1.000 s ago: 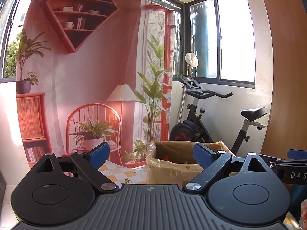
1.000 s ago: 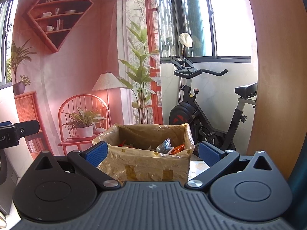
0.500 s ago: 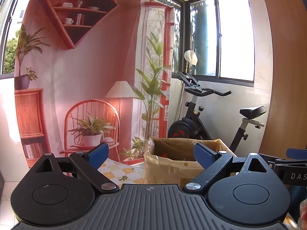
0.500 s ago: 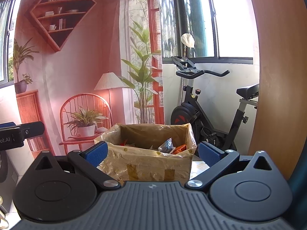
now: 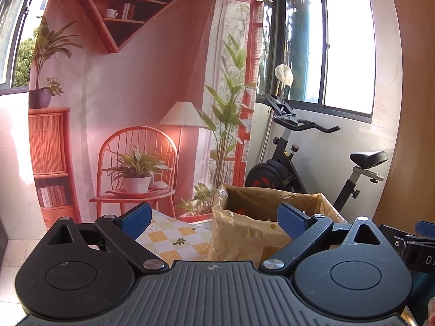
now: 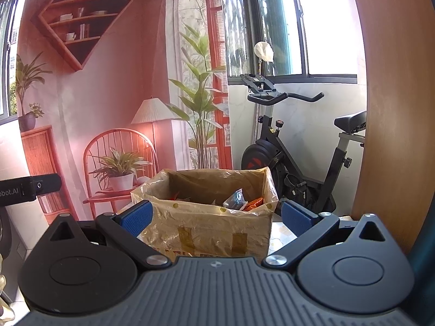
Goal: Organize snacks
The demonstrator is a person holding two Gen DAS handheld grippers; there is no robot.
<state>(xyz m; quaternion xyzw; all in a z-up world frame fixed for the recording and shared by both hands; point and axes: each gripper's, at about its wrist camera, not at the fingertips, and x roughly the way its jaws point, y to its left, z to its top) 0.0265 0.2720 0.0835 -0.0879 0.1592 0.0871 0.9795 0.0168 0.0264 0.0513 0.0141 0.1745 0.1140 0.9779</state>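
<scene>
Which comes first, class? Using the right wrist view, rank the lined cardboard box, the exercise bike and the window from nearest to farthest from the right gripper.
1. Lined cardboard box: straight ahead of the right gripper, just beyond its open fingers.
2. Exercise bike: behind the box, to the right.
3. Window: farthest, high on the wall behind the bike.

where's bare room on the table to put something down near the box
Free: the checked tablecloth left of the plastic-lined cardboard box, between it and the printed backdrop. A thin strip shows at the box's right. Crowded: inside the box, with snack packets.
</scene>
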